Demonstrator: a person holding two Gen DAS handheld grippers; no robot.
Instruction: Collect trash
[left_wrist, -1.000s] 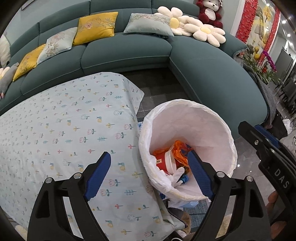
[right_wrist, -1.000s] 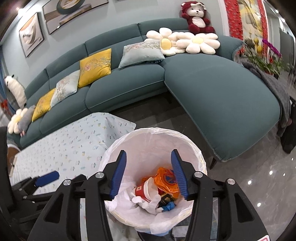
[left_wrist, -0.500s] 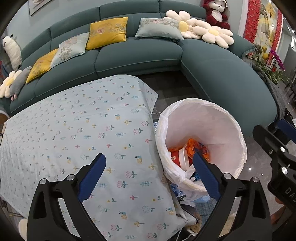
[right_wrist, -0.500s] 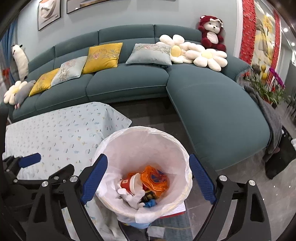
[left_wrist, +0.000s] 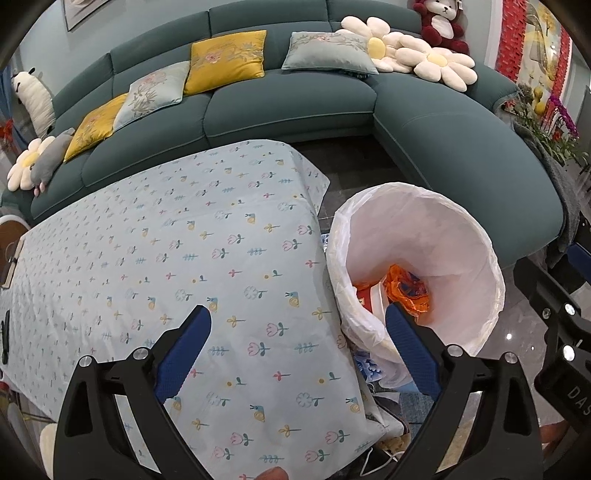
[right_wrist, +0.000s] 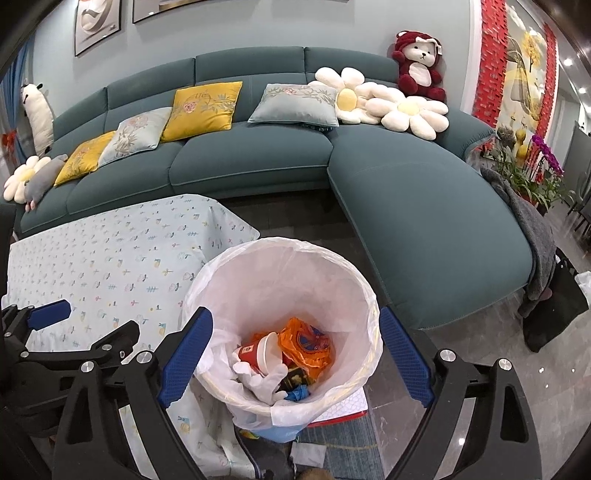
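Note:
A trash bin lined with a white bag stands on the floor at the table's right end; it also shows in the left wrist view. Inside lie a red paper cup, an orange plastic wrapper, white crumpled paper and a blue scrap. My right gripper is open and empty, held above the bin. My left gripper is open and empty above the table's right end, next to the bin.
The table wears a light blue flowered cloth. A teal corner sofa with cushions and plush toys runs behind and to the right. A grey blanket hangs on the sofa's end. Papers lie under the bin.
Both grippers have pulled up and back from the bin. The right gripper's jaws opened wide. The left view has swung left, showing more of the table.

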